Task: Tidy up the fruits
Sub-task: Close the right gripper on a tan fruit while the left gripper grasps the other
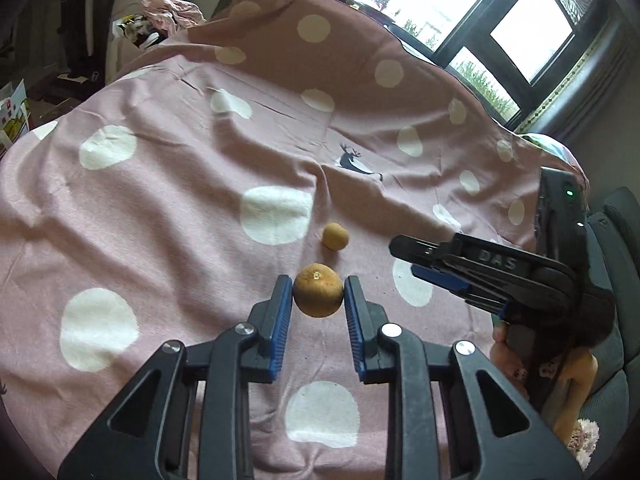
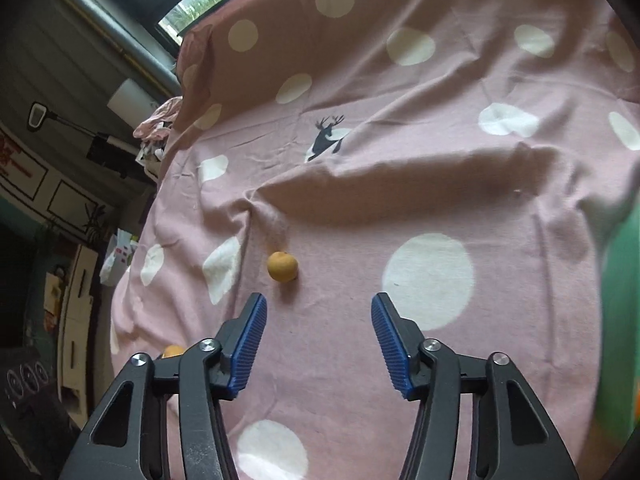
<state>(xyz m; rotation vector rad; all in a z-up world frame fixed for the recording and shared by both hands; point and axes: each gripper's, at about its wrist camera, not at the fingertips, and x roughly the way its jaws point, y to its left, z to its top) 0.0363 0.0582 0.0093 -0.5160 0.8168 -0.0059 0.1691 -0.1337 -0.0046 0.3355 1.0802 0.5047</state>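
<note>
In the left wrist view my left gripper (image 1: 318, 294) is shut on an orange (image 1: 318, 290), its blue pads pressing both sides of the fruit above the pink spotted sheet (image 1: 160, 220). A smaller orange (image 1: 335, 236) lies on the sheet just beyond it. My right gripper (image 1: 416, 258) reaches in from the right. In the right wrist view my right gripper (image 2: 318, 332) is open and empty above the sheet (image 2: 440, 184). The small orange (image 2: 282, 266) lies ahead and to the left of its left finger. Part of another orange (image 2: 173, 351) peeks out behind the left finger's arm.
The sheet has white dots and a dark deer print (image 1: 356, 164). Windows (image 1: 520, 32) stand beyond the far edge. A green object (image 2: 618, 320) fills the right edge of the right wrist view. Clutter and furniture (image 2: 80, 280) stand off the left side.
</note>
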